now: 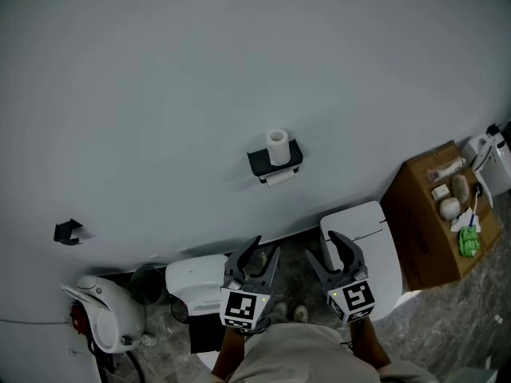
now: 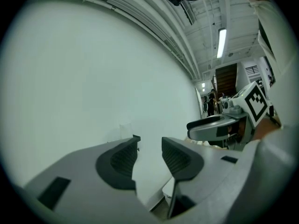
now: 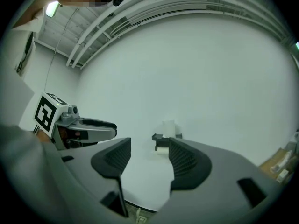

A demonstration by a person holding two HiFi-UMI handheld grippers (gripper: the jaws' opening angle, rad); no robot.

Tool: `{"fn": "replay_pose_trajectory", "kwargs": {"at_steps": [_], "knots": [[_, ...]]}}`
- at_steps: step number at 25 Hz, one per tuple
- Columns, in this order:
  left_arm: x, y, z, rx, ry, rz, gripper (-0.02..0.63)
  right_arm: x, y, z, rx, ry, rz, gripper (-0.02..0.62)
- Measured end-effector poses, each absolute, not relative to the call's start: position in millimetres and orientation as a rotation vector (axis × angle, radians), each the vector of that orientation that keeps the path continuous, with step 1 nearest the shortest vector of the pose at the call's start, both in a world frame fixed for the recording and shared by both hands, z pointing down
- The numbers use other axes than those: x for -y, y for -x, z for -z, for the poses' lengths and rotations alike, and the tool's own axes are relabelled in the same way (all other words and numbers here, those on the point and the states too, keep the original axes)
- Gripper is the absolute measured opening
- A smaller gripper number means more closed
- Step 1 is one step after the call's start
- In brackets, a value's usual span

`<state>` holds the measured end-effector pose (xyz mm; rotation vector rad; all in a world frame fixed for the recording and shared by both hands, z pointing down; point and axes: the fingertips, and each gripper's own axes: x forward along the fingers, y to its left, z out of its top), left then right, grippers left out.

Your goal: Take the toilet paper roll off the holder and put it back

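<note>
From the head view, the toilet paper roll [image 1: 277, 146] stands upright on top of the black holder [image 1: 274, 163], which is fixed to the pale wall [image 1: 160, 94]. A bit of white paper shows just under the holder. Low in the picture, the left tongs [image 1: 267, 246] and right tongs [image 1: 322, 246] are held side by side, well short of the holder and pointing toward the wall. Both are spread, with nothing in them. A white toilet [image 1: 367, 238] sits below the right tongs, and a cardboard box [image 1: 423, 214] carrying small items is to its right.

In the left gripper view, the left tongs [image 2: 149, 146] are parted by a narrow gap, and only bare wall shows through it. A dark corner of the holder [image 2: 136, 137] peeks past one tip. The right tongs [image 2: 219, 125] hover off to the side.

In the right gripper view, the right tongs [image 3: 149, 146] stand wider apart and grip nothing. Beyond the gap, far off on the wall, the roll [image 3: 168, 126] sits atop the holder [image 3: 161, 137]. The left tongs [image 3: 88, 127] show alongside.
</note>
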<state>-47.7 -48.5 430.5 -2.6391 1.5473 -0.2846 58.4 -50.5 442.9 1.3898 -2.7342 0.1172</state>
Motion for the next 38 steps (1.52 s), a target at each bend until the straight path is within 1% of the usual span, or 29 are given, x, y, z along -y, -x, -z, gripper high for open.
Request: {"fn": "replay_pose_trajectory", "kwargs": {"at_steps": [16,38], "knots": [[122,41,-432,-1.494,2.673,0.244,0.192,117,-60,-445,2.701,-1.416,-0.101,0.249],[244,62,-450,-1.411,2.772,0.238,0.210,220,-32,-460,2.616,-1.464,-0.113,0.236]]}}
